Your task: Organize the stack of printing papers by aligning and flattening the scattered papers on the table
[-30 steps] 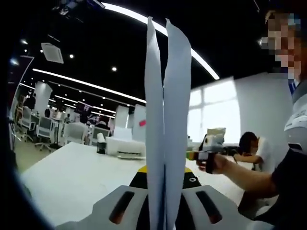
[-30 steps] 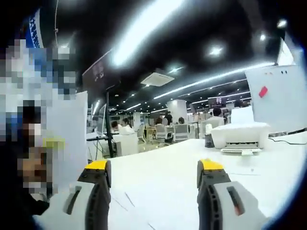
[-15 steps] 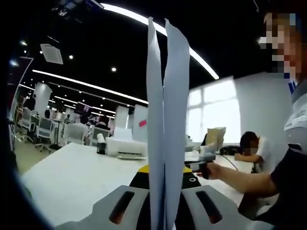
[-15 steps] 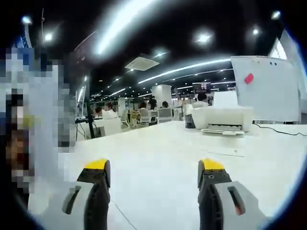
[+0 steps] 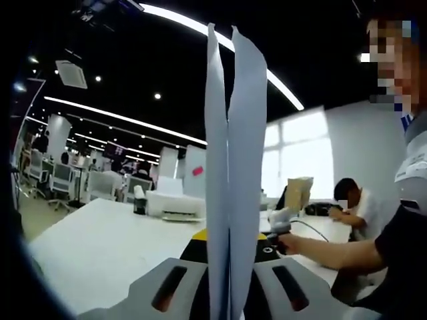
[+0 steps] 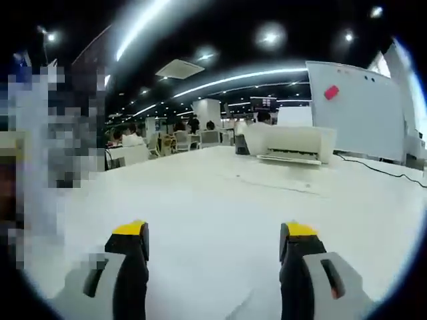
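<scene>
White papers upright, edge-on, splayed at top, pinched at bottom.

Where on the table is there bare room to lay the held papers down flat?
The white table lies bare between the open right tongs and the white printer. The far edge is crowded: printer, whiteboard and a cable. The left tongs hold the papers upright.

In the left gripper view, the printing papers stand upright at centre; the printer sits on the table at nine o'clock of them.
</scene>
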Action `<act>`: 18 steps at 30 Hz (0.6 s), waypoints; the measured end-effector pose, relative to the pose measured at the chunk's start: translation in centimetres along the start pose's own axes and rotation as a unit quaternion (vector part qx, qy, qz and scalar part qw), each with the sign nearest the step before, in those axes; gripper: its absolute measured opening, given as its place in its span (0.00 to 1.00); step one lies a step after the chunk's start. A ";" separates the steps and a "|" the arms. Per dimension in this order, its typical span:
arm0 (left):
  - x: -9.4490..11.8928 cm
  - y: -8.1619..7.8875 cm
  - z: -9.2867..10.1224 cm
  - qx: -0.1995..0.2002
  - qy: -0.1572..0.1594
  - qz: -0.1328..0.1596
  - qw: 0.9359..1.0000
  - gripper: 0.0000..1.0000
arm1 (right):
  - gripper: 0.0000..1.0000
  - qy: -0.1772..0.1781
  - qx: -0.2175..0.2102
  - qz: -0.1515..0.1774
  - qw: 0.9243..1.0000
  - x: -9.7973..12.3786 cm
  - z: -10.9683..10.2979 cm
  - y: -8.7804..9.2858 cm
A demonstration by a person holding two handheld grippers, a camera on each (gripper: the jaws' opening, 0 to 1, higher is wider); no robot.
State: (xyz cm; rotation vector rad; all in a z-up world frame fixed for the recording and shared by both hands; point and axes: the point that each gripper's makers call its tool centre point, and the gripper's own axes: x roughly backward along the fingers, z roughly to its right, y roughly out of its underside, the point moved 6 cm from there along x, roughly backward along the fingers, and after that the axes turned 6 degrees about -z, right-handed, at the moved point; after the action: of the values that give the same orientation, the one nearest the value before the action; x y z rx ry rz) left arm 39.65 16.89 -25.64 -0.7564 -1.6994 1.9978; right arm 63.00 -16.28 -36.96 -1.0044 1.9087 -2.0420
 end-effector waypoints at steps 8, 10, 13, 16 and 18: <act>0.0 0.0 0.0 0.000 0.002 -0.002 1.000 0.06 | 0.75 0.000 -0.050 0.008 0.999 -1.5 2.0 0.6; 0.0 0.0 0.0 -0.001 0.002 -0.002 1.000 0.06 | 0.75 0.004 -0.056 0.015 0.998 -1.8 2.5 0.4; 0.0 0.0 0.0 0.001 0.002 -0.002 1.000 0.06 | 0.75 0.007 -0.063 0.006 0.998 -2.3 3.1 0.5; 0.0 0.0 -0.1 0.002 0.002 -0.001 1.000 0.06 | 0.75 0.006 -0.061 0.004 0.998 -2.5 3.0 0.6; 0.1 0.1 -0.1 0.003 0.000 0.000 1.000 0.06 | 0.74 0.006 -0.061 0.001 0.998 -2.7 3.1 0.6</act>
State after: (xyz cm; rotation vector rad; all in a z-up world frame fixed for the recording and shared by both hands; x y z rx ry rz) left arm 39.64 17.07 -25.73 -0.7543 -1.6935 2.0005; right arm 66.65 -17.37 -38.61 -1.0180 2.0603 -1.9549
